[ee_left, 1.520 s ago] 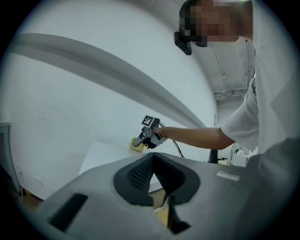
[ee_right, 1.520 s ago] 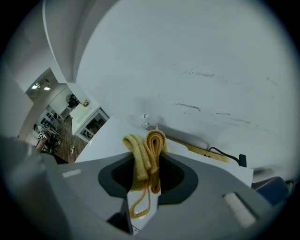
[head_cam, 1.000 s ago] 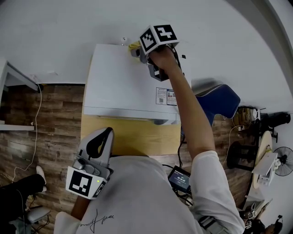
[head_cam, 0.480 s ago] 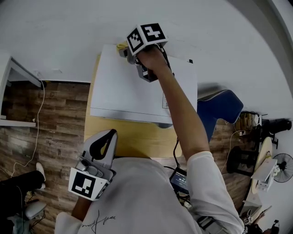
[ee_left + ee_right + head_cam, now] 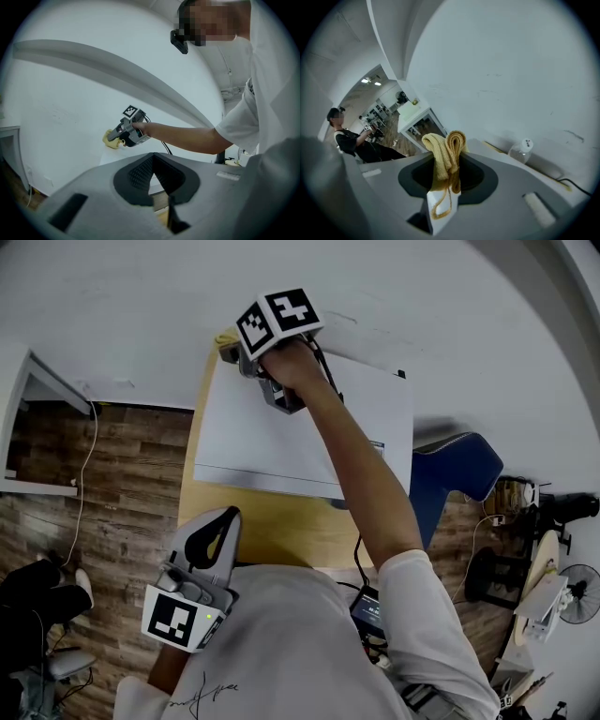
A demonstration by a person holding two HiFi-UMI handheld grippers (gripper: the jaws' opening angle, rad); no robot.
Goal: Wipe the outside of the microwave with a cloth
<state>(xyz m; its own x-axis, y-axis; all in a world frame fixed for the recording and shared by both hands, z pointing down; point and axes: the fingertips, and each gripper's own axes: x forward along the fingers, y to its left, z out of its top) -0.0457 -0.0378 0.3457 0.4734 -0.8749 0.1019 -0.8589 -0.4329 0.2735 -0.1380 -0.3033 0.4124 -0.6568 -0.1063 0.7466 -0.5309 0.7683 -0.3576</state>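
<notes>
**Right claw holding a yellow cloth at the rear corner of the microwave top**

A smooth, matt white wall [image 5: 141, 315] fills the upper part of the head view. Below it lies a floor [image 5: 112, 474] of brown wood-grain planks. The desk [image 5: 272, 521] has a plain, pale yellow wooden top and stands against the wall. It carries the microwave [image 5: 272, 442], a white rectangular box seen from above, whose flat top bears a small printed label near its right edge. A blue chair [image 5: 459, 470] with a rounded, padded shape stands just beside the desk on the right.

The person's bare right arm reaches forward across the microwave top. The right claw [image 5: 234, 351], grey plastic under its black-and-white marker cube [image 5: 277, 317], lies at the top's rear corner on the head view's left, close to the wall. Its jaws are clamped on the cloth [image 5: 449, 143], a ribbed, knitted yellow fabric folded into two rounded loops that stand up between them. A thin loop of the same fabric hangs down over the white jaw face. In the head view the cloth shows as a small yellow patch at that same corner.

The left claw [image 5: 223, 514] is held low in front of the person's white shirt, over the desk's near edge. Its curved grey jaws meet at the tips, with nothing between them.

A small clear bottle [image 5: 521, 150] with a white cap stands near the wall in the right gripper view.
</notes>
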